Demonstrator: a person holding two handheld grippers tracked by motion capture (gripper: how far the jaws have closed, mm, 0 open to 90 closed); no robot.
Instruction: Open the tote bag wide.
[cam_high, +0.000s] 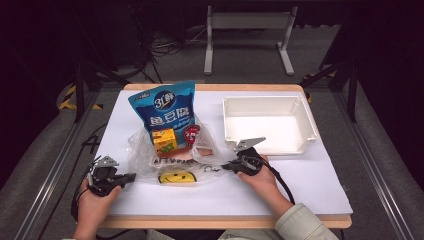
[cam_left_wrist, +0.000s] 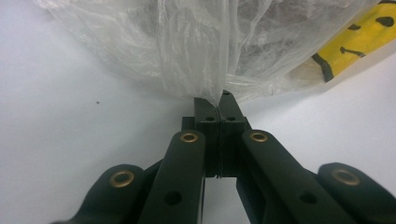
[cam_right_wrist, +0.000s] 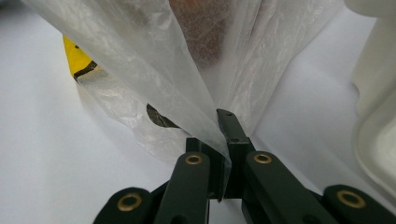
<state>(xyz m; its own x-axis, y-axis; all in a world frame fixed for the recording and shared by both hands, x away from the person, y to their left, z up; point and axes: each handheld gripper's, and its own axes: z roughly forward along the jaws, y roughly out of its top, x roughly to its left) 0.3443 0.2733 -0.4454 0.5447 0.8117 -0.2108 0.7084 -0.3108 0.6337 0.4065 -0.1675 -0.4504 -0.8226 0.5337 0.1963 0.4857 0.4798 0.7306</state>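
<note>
**Ana:** High view first: what is on the tabletop (cam_high: 310, 185)?

**Ben:** A clear plastic bag (cam_high: 172, 150) lies near the middle of the white surface, with the person's hands at either end of it. Inside the bag or leaning out of its mouth stand a blue snack pouch (cam_high: 162, 107) and a small yellow carton (cam_high: 165, 140), with a red-labelled packet (cam_high: 191, 134) just beside them. A yellow smiley face (cam_high: 177, 176) is printed on the bag's near side.

**Ana:** And the left gripper (cam_high: 131, 176)?

**Ben:** It sits at the bag's left edge. In the left gripper view its jaws are fully closed, pinching a fold of the thin plastic (cam_left_wrist: 219, 70) between the tips.

**Ana:** The right gripper (cam_high: 225, 166)?

**Ben:** At the bag's right edge, jaws likewise pressed together. The right gripper view shows a sheet of the bag (cam_right_wrist: 187, 93) running down into the closed tips, so it has hold of the film too.

**Ana:** Anything else nearby?

**Ben:** A white plastic bin (cam_high: 305, 107) stands on the right half of the tabletop, just behind the right hand (cam_high: 257, 175). The bag lies apart from it, to its left.
</note>
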